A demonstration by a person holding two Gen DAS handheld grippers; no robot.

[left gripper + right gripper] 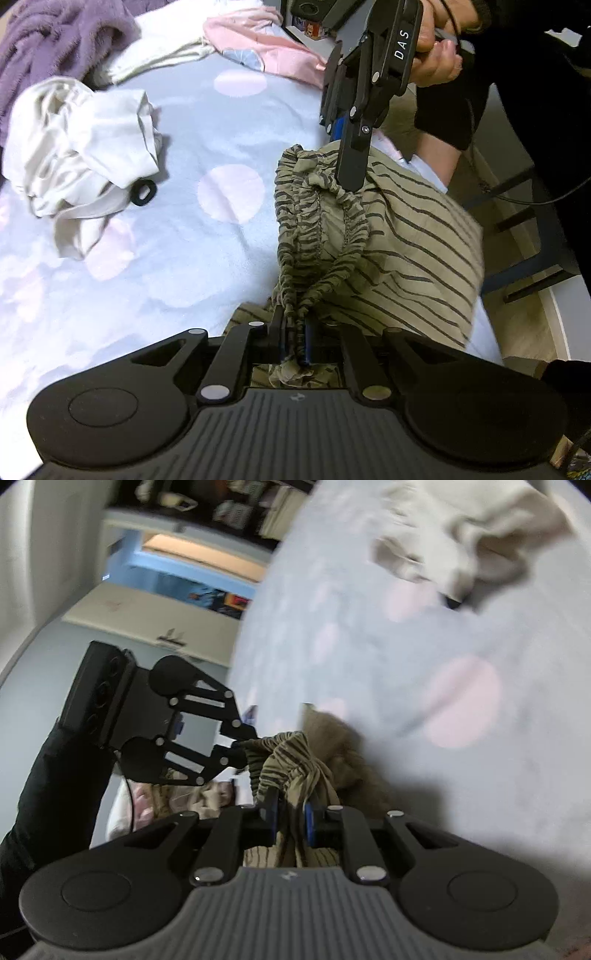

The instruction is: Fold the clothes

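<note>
Striped olive garment (406, 236) with a gathered elastic waistband, spread at the near edge of a pale blue bedspread (221, 122) dotted with pink circles, stretched between two grippers. Left gripper (293, 339) clamped narrow on one end of the waistband, bunched cloth pinched between blue-padded fingers (306, 341). Right gripper (347, 181) seen in the left wrist view coming down from above, tip pressed into the far end of the waistband; in its own view (290, 814) closed on a gather of the same striped cloth (284, 760). Four other pieces of clothing counted on the bed: one crumpled white garment (77, 147) with a black ring-shaped part (143, 192) at its edge, one purple fluffy piece (48, 37) cut off at the upper left, one cream piece (162, 48), one pink piece (266, 40) with a small pale blue print. One hand (437, 48) wrapped around the right gripper's handle, black sleeve (447, 110) below it. White letters "DAS" readable on the right gripper's body. Right wrist view heavily blurred: shelves and furniture at the upper left too smeared to identify, white garment (465, 528) only a vague shape there. Small printed boxes at the top of the left wrist view too small to read.
</note>
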